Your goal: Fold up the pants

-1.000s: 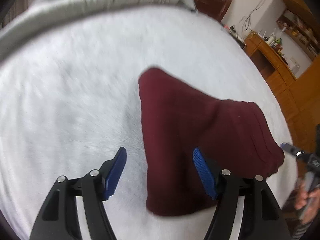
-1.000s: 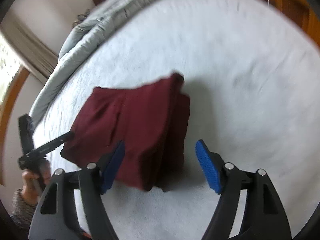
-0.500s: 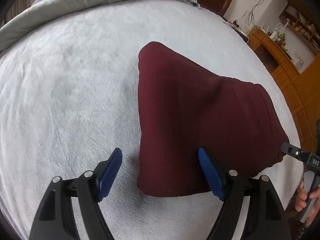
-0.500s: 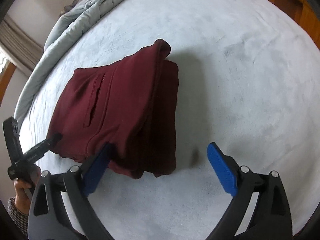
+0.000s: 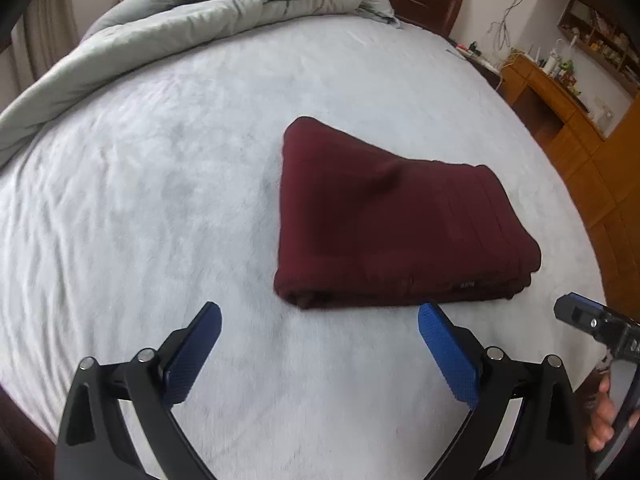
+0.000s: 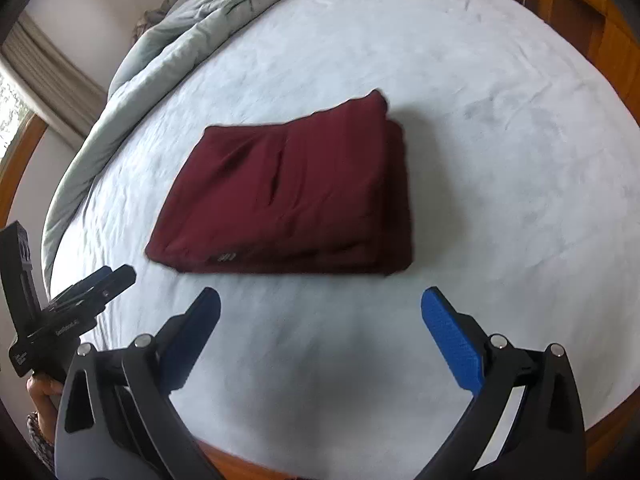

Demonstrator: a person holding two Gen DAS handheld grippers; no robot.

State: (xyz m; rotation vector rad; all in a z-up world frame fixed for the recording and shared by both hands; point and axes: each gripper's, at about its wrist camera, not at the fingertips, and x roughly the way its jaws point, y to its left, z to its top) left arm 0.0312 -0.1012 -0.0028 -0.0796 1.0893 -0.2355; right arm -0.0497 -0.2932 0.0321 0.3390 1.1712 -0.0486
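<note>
Your folded pants (image 5: 384, 220) lie on the bed sheet (image 5: 160, 200), at twelve o'clock from both grippers and apart from them. The bunched duvet (image 5: 200, 8) lies behind, at eleven o'clock along the far edge. In your left view the desk (image 5: 560, 92) stands beside the bed at two o'clock.

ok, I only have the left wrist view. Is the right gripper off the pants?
Observer: Yes. The right gripper is open and its jaws have just been opening. Only bed sheet lies between them, and the pants are clear ahead.
Operator: Stack edges aligned?
Observer: Not quite. Along the right-hand edge in the right wrist view, the lower layers show just past the top one.
Operator: Anything on the top face?
Observer: A pocket slit runs across the top layer.
</note>
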